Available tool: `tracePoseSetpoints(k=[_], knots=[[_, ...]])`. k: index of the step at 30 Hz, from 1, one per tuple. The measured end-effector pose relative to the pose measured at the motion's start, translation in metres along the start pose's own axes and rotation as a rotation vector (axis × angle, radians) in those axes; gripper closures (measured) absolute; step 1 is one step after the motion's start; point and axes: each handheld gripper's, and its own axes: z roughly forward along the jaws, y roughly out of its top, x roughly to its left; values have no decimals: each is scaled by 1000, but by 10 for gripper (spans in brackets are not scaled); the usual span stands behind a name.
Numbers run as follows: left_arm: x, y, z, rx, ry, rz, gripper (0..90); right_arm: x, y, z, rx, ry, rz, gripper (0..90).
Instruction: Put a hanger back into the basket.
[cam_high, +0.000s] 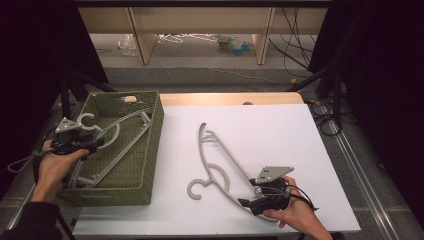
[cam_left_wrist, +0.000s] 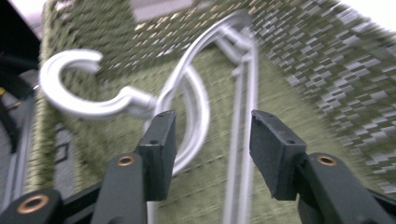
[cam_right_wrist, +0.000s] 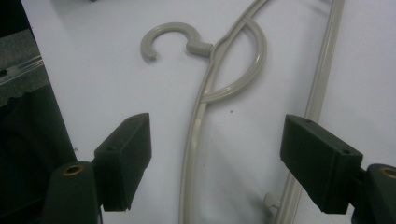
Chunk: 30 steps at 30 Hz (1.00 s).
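Overhead, the table (cam_high: 280, 125) carries a green woven basket (cam_high: 150, 170) at about nine o'clock and a grey hanger (cam_high: 220, 160) lying flat near the centre, its hook at roughly six o'clock of its own frame. A second hanger (cam_high: 117, 132) lies inside the basket, its hook poking over the left rim. The left gripper (cam_high: 95, 145) hovers at that rim, just beside the hook end, held by a hand coming in from seven o'clock. The right gripper (cam_high: 245, 202) sits at five o'clock on the table, over the lower arm of the flat hanger. From the left gripper view, the picture is blurred, yet the jaws stand parted with nothing pinched; the basket hanger (cam_left_wrist: 182, 88) lies beyond them on the woven floor (cam_left_wrist: 289, 70), its hook (cam_left_wrist: 70, 88) curling off toward ten o'clock, and its neck passes just past the left jaw's tip; whether it touches there I cannot tell. From the right gripper view, the jaws are spread wide and clear of everything; the table hanger (cam_right_wrist: 205, 93) runs up between them, hook (cam_right_wrist: 170, 37) at eleven o'clock, one long bar (cam_right_wrist: 322, 70) passing close by the right jaw, all resting on the white tabletop (cam_right_wrist: 93, 70).
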Motion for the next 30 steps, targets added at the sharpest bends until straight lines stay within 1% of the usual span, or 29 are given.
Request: tracePoseSetpoints(k=[1,3,4,5,6,7,8,9,10,11,12,14,16,17,18,21,23,24,26,27,28,29,30], knots=[[-5,0,-1,-34,-8,-33,501,0,0,0,3,2,0,259],[-12,0,-8,-66,-33,-59,471,1,0,1,3,1,4,259],[-16,-1,-11,-108,-68,-87,459,1,0,1,7,8,10,259],[-20,-2,-13,-142,-95,-104,459,1,-1,2,-10,0,13,259],[-26,-2,-13,-142,-115,-102,455,1,-2,3,-11,-1,21,258],[-30,-2,-14,-140,-114,-85,444,0,-2,4,-10,-6,13,258],[-37,-2,-15,-155,-109,-71,432,-1,-2,4,-1,-5,17,257],[-42,-2,-15,-171,-137,-79,425,-1,-3,4,-4,-7,16,255],[-48,-1,-16,-191,-153,-76,424,-1,-3,5,-5,-12,18,253],[-53,1,-18,-203,-151,-79,423,-2,-3,5,-4,-11,12,252],[-58,3,-19,-215,-149,-66,417,-1,-3,4,-7,-16,9,252],[-73,6,-21,-244,-166,-54,390,-1,-2,4,-17,-22,11,250],[-85,7,-22,-254,-197,-23,375,-1,-3,4,-20,-34,17,246],[-88,8,-23,-262,-203,-6,366,-1,-3,4,-21,-38,17,238],[-95,8,-24,-281,-214,-16,360,-1,-3,4,-22,-35,16,236],[-107,7,-23,-288,-226,-8,336,-1,-3,4,-32,-40,26,231],[-116,6,-24,-288,-247,7,318,-1,-4,5,-37,-45,23,228],[-120,6,-24,-294,-254,20,311,-1,-4,5,-32,-35,27,228],[-132,7,-27,-308,-264,18,280,0,-3,7,-43,-39,22,222],[-136,8,-28,-315,-276,29,251,0,-3,7,-45,-38,20,219],[-140,8,-28,-324,-291,35,250,0,-4,7,-46,-38,19,214],[-149,9,-30,-341,-316,57,250,0,-4,7,-48,-37,18,204],[-153,9,-31,-349,-327,72,250,0,-4,6,-48,-36,30,197]])
